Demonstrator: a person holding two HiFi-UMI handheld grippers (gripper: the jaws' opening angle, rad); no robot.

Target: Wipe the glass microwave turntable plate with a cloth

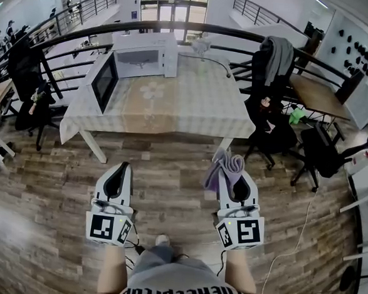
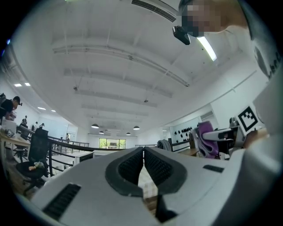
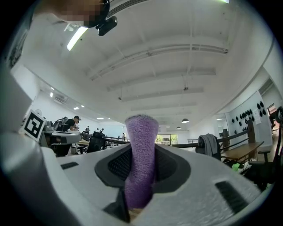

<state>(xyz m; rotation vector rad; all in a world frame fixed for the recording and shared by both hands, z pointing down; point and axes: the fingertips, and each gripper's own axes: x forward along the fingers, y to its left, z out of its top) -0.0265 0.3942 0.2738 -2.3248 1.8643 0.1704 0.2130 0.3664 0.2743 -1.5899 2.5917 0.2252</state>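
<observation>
"Looking down in the head view, where is the cloth [image 1: 224, 167]?"

"At the tip of the right gripper [image 1: 236, 178], pinched there and bunched into soft purple folds that spill to its left side. The left gripper [image 1: 120, 169] is beside it, well apart, above the wood-plank floor [image 1: 169, 173]."

"And the microwave [image 1: 144, 54]?"

"It is white and boxy, on the far left of a table [image 1: 193, 103] under a pale checked covering. Its door [image 1: 105, 81] hangs open. I cannot make out the glass plate; the inside is too small to read."

"What does the left gripper view show?"

"The left gripper [image 2: 143, 155] is clenched: its ribbed dark pads [image 2: 131, 167] meet at the tips, with nothing between them. The cloth [image 2: 206, 139] shows off to the right, on the other gripper."

"And the right gripper view?"

"The right gripper [image 3: 141, 172] grasps the cloth [image 3: 141, 137]. The dark pads [image 3: 118, 165] press it from both sides, and it stands up between them as a fuzzy purple column with a rounded top."
</observation>
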